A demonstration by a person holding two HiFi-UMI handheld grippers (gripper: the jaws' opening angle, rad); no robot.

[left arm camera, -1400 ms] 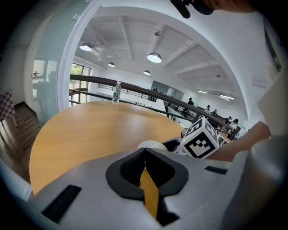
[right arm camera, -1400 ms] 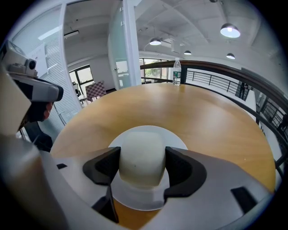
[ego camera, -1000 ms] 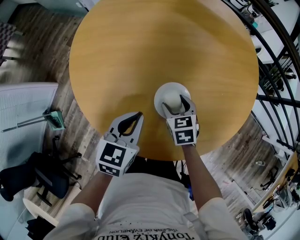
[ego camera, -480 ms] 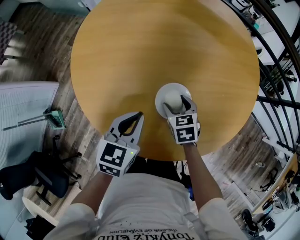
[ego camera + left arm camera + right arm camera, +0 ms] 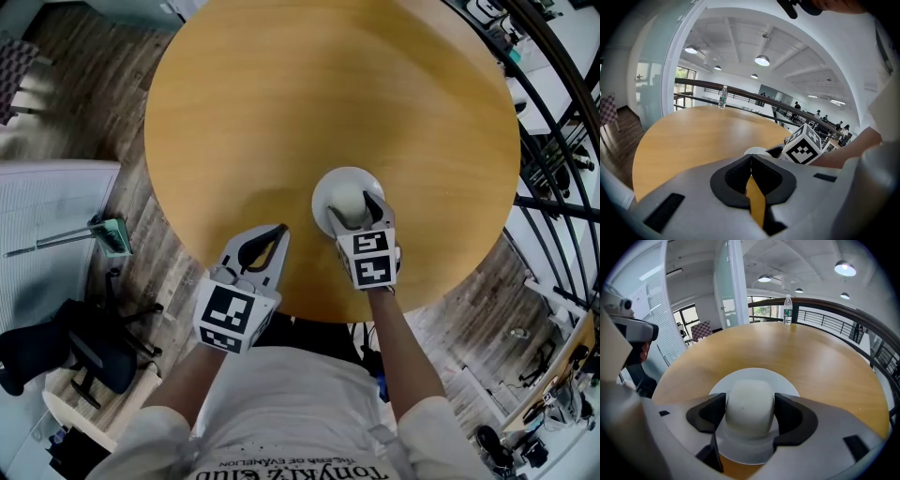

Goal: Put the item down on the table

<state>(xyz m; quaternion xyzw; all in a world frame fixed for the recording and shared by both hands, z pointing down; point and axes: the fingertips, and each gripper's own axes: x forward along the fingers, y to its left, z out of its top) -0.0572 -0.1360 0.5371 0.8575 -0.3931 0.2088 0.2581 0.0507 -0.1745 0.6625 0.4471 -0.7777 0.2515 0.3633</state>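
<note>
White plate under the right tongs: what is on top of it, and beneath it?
On it stands a white rounded lump, gripped by the right tongs. Beneath lies the wooden table; the plate covers whether they touch.

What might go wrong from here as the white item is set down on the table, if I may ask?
The right tool holds the white item only by its smooth raised centre, so it may slip or tilt.
Whether its rim rests on the table yet is unclear; opening early might drop it.
It is close to the table's near edge, so a dragging withdrawal could pull it off.
</note>
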